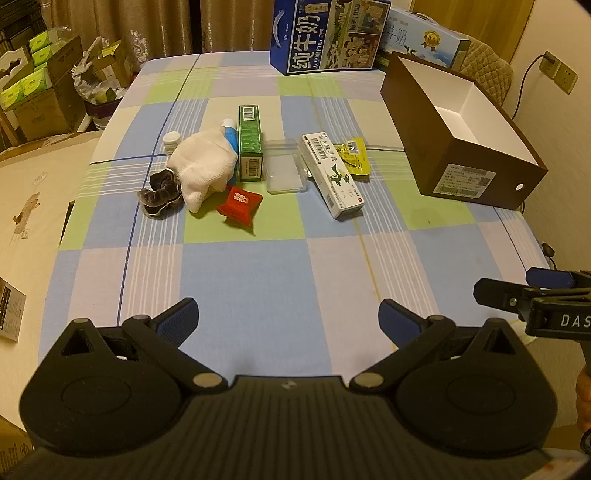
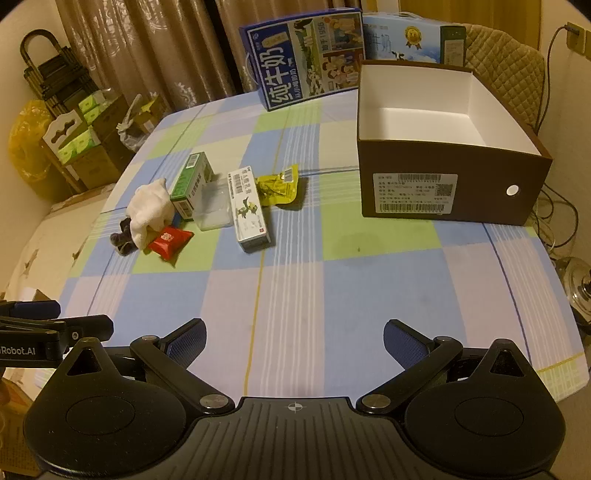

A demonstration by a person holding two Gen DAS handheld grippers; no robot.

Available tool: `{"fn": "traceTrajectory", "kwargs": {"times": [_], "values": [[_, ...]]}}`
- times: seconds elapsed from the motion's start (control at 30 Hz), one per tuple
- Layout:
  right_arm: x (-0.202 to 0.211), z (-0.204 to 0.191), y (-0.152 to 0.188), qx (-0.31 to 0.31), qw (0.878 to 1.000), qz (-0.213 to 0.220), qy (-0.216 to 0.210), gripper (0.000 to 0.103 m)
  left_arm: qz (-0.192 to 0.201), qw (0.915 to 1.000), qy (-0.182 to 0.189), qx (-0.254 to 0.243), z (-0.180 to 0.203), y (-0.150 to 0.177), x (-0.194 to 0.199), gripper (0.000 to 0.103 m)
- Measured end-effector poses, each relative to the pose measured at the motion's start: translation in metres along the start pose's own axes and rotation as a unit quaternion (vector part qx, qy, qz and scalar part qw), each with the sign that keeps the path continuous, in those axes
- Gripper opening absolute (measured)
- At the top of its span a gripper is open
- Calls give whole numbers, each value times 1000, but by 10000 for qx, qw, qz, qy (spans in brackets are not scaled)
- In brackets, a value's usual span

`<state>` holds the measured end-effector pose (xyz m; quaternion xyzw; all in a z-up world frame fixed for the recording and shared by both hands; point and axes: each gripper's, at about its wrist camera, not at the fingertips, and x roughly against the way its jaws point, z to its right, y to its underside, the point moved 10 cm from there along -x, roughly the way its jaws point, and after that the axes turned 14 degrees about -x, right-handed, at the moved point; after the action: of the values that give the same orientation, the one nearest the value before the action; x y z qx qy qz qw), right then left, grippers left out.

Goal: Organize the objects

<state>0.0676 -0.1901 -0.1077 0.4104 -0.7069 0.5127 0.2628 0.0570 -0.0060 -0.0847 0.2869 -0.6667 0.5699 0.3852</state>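
Left gripper (image 1: 288, 317) and right gripper (image 2: 294, 338) hover over the near edge of the checked cloth (image 1: 258, 266), both spread wide, holding nothing. Mid-table clutter: red packet (image 1: 239, 205), scrunchie (image 1: 160, 194), white cloth (image 1: 203, 166), green box (image 1: 250, 143), clear case (image 1: 285, 168), white box (image 1: 330, 175), yellow packet (image 1: 354, 155). Brown box (image 2: 443, 147) sits farther right, open, nothing inside. 2 milk cartons (image 1: 325, 33) stand at the far edge.

We read "纯牛奶" in large white characters on the blue milk carton (image 1: 325, 35) at the table's far edge, and "1956" there in the right view. The right gripper (image 1: 532, 295) reads "DAS"; the left gripper (image 2: 55, 325) reads "Robot.AI".
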Motion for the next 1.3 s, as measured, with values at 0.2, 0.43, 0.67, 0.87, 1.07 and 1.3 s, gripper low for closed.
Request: {"fn": "traceTrajectory", "kwargs": {"times": [0.2,0.43,0.67,0.87,1.07,1.3], "values": [[-1,-1,-2,37,10000,-26,-30,100,-20,10000,-26,38,-2,-1,-1,102],[-3,-1,-4,75,9999,-42,-54,100,-23,10000,-59,75,-2,-2,-2,102],[-4,0,-6,90,9999,-61,-74,100,-27,9999,-72,92,-2,-4,-2,102],[-5,0,-6,100,9999,-65,-71,100,-36,9999,-72,91,-3,-4,-2,102],[-5,1,-7,101,9999,-68,-75,100,-36,9999,-74,92,-2,-5,-3,102],[-9,9,-16,142,9998,-125,-113,100,-46,9999,-84,98,-2,-5,-3,102]]}}
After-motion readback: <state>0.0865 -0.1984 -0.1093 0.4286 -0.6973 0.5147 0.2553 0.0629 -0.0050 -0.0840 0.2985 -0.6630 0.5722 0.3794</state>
